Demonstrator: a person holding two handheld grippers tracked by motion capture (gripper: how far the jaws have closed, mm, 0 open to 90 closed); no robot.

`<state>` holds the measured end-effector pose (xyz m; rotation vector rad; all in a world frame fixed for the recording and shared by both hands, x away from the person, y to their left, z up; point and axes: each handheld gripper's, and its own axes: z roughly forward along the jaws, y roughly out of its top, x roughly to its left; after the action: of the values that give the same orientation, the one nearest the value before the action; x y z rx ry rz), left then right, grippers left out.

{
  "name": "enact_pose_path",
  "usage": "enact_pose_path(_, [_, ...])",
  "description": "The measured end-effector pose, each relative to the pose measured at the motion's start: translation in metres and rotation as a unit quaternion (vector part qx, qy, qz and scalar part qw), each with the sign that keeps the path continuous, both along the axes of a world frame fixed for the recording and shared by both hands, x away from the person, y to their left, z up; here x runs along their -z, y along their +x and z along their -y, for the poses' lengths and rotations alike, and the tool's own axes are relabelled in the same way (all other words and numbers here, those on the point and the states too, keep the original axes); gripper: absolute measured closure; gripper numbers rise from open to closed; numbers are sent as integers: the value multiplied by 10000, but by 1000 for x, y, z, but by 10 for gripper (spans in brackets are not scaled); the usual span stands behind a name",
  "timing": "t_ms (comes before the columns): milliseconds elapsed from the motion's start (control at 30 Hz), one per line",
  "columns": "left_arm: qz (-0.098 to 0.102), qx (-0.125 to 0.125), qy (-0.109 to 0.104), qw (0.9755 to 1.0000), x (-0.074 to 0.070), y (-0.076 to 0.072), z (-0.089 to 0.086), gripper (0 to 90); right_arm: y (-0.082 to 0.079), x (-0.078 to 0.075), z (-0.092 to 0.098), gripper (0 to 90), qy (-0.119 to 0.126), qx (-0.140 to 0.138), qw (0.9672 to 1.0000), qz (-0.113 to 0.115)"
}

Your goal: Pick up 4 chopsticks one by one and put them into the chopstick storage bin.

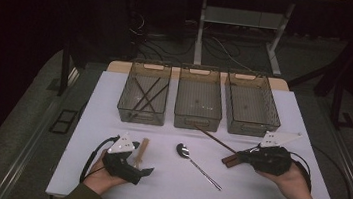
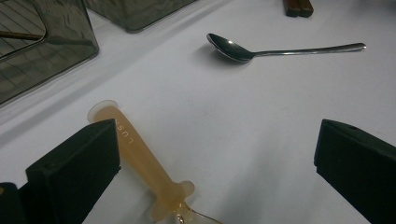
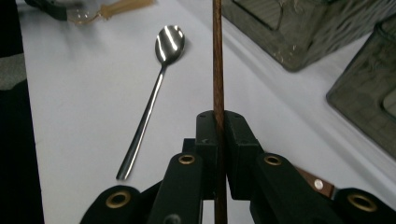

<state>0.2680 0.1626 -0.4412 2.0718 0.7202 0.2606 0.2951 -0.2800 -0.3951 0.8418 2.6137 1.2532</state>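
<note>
Right tongs (image 3: 218,140) clamp a brown chopstick (image 3: 217,60) above the worktop (image 1: 255,189); left tongs (image 2: 215,158) gape wide beside an amber spoon handle (image 2: 140,163).

I see three bins (image 1: 199,104) standing in a row at the far side of the table (image 1: 255,189), with sticks lying in the left one (image 1: 143,96). Nearer me, a spoon (image 1: 197,165) lies at mid-table. Left of it lies a scoop (image 2: 144,165), between my left gripper's (image 2: 215,172) jaws. Right of the spoon, my right gripper (image 3: 218,140) clamps a chopstick (image 3: 217,60) that points toward the middle bin.
</note>
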Motion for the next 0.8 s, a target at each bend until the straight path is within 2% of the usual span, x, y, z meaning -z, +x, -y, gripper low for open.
enact_pose_path(133, [10, 13, 8, 10000, 0, 0, 1, 0, 5, -4, -8, 837, -70, 38, 10000, 14])
enact_pose_path(700, [61, -12, 5, 10000, 0, -1, 1, 0, 31, -24, -45, 837, -40, 237, 9996, 145])
enact_pose_path(800, [69, -15, 26, 10000, 0, -1, 1, 0, 35, -26, -52, 837, -103, 303, 9994, 148])
